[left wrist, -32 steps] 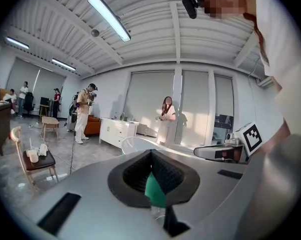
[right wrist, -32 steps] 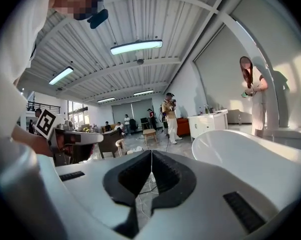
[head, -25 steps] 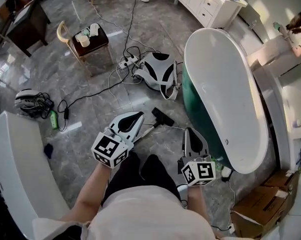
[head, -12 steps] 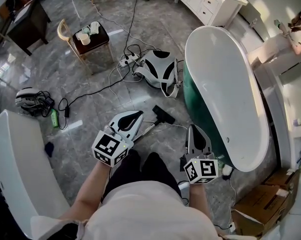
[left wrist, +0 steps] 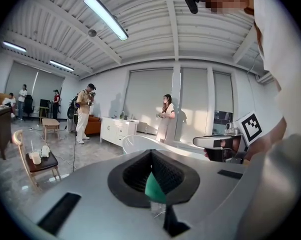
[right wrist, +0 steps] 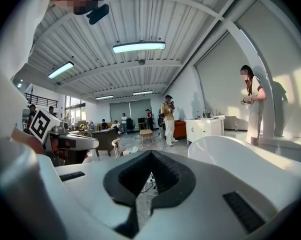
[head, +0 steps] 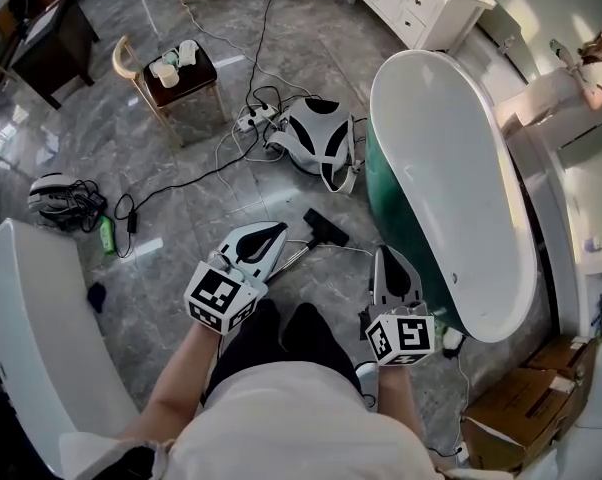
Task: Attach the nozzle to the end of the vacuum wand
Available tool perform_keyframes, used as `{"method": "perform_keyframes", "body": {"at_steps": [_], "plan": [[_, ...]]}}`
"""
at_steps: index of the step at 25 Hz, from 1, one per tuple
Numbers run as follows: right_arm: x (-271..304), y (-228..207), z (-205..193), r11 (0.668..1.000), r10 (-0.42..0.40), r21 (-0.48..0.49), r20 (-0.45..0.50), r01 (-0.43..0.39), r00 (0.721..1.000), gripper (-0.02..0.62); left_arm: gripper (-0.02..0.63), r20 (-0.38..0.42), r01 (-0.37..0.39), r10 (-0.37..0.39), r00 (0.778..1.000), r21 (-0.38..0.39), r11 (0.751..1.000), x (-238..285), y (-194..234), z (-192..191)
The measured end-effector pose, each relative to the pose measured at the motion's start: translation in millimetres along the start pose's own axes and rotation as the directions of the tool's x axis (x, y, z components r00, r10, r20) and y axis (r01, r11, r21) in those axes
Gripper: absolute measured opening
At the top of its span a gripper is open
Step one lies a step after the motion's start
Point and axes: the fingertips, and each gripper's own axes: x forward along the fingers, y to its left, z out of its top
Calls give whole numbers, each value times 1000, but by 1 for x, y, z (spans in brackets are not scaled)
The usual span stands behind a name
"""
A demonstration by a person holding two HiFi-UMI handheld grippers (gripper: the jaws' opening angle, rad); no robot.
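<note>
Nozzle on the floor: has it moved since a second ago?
No. The nozzle lies just as far left of the bathtub as before.

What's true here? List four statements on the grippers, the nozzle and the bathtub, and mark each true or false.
1. The left gripper and the right gripper are both shut, with nothing between their jaws. True.
2. The black nozzle lies inside the bathtub. False: it lies on the floor beside the tub, ahead of the grippers.
3. Cups stand on the small table. True.
4. The bathtub is on the left gripper's side. False: it is on the right gripper's side.
</note>
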Motion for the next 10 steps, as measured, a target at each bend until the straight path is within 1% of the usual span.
{"method": "perform_keyframes", "body": {"at_steps": [4, 10], "plan": [[1, 6, -2, 1000, 9, -12, -7, -9, 1000, 15, 9, -3, -6, 6, 1000, -2, 1000, -4, 2, -2], [1, 4, -3, 1000, 0, -4, -3, 0, 1000, 15, 9, 3, -23, 23, 1000, -11, 1000, -7, 5, -3]]}}
